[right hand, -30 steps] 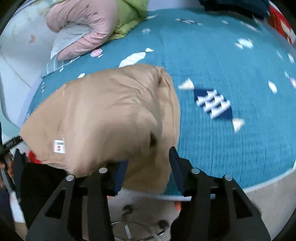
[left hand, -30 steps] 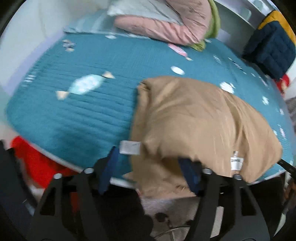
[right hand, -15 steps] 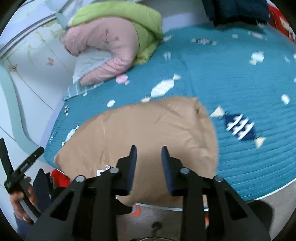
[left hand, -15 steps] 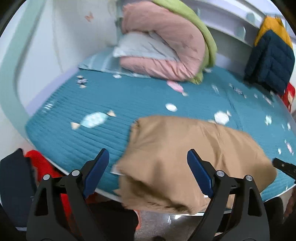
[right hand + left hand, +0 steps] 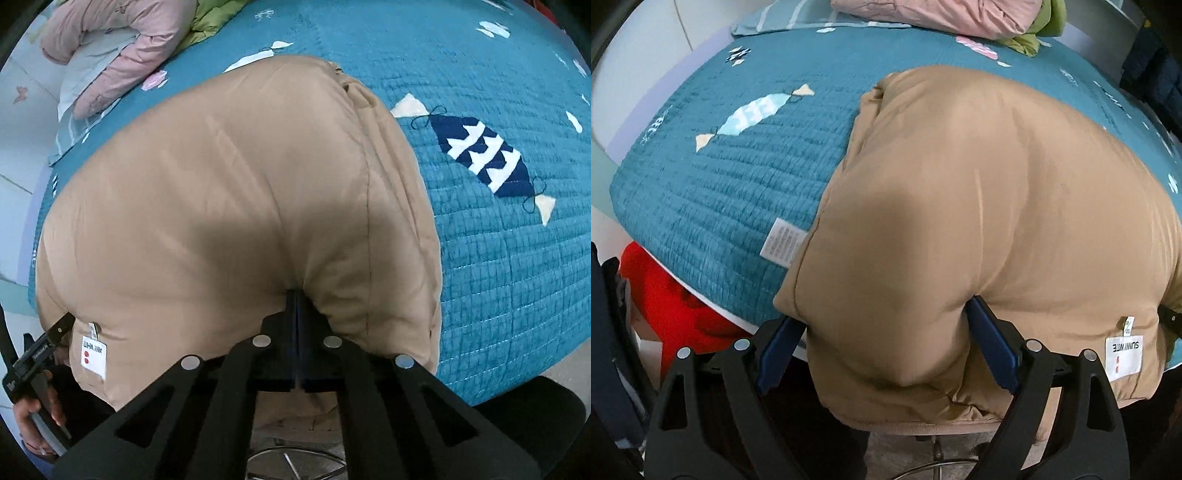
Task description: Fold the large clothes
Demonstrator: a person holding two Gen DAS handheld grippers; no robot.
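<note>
A puffy tan jacket [image 5: 990, 206] lies folded on the teal quilted bed [image 5: 731, 177], its near edge hanging over the bed's front edge. In the left wrist view my left gripper [image 5: 886, 343] is open, its blue fingers [image 5: 991, 343] on either side of a thick fold at the jacket's near left corner. In the right wrist view the jacket [image 5: 229, 192] fills the middle, and my right gripper [image 5: 297, 302] is shut on its near edge. A white label [image 5: 1123, 354] sits on the jacket's front edge.
A pink and green duvet pile [image 5: 110, 51] and a grey pillow lie at the bed's far end. A red object [image 5: 665, 306] sits on the floor left of the bed. A dark blue garment [image 5: 1156, 74] is at the far right. A stool base [image 5: 291, 461] is below.
Both grippers moved back in to the jacket's near edge after pulling away and up. The right gripper has closed on the edge; the left now straddles the left corner fold.
</note>
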